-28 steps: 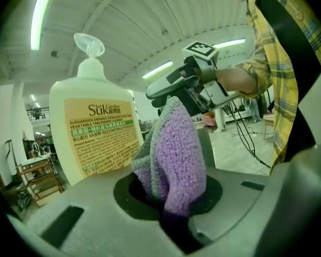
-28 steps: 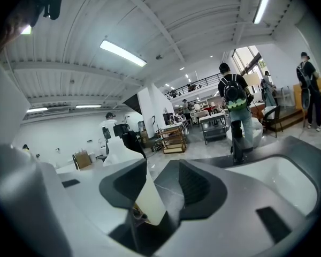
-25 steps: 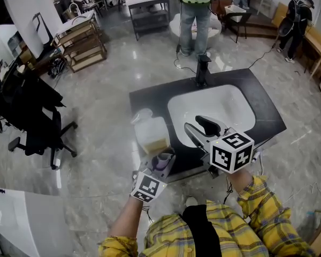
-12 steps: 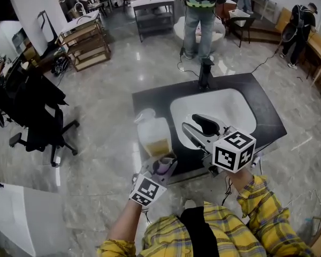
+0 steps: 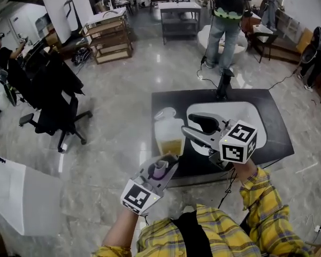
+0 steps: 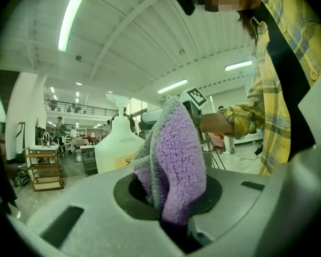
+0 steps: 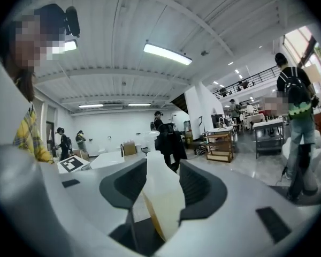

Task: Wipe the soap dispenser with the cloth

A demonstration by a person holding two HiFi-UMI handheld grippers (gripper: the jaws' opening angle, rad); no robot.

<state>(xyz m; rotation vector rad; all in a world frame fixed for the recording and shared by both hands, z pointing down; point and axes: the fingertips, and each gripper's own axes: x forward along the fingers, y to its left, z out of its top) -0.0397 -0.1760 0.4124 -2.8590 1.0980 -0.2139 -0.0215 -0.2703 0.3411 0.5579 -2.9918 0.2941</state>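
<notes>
Head view: the left tool (image 5: 166, 164), lower centre, stays clenched on the purple cloth (image 5: 160, 169) and has risen since the earlier frame. The soap dispenser (image 5: 168, 131) stands on the dark surface (image 5: 171, 101) at centre. The right tool (image 5: 195, 128), released as before, has neared it.

The black table (image 5: 166, 103) with its white inset basin (image 5: 249, 114) is viewed from overhead, steeply downward, by the head view. Each gripper view is set just behind the jaws of its own left hand-held gripper (image 5: 167, 162) or right hand-held gripper (image 5: 192, 126) and is faced nearly level across the hall. The translucent plastic soap dispenser with yellow liquid (image 5: 168, 133) is shared by all three views, and the dispenser (image 6: 115, 149) is seen close in both gripper views.
</notes>
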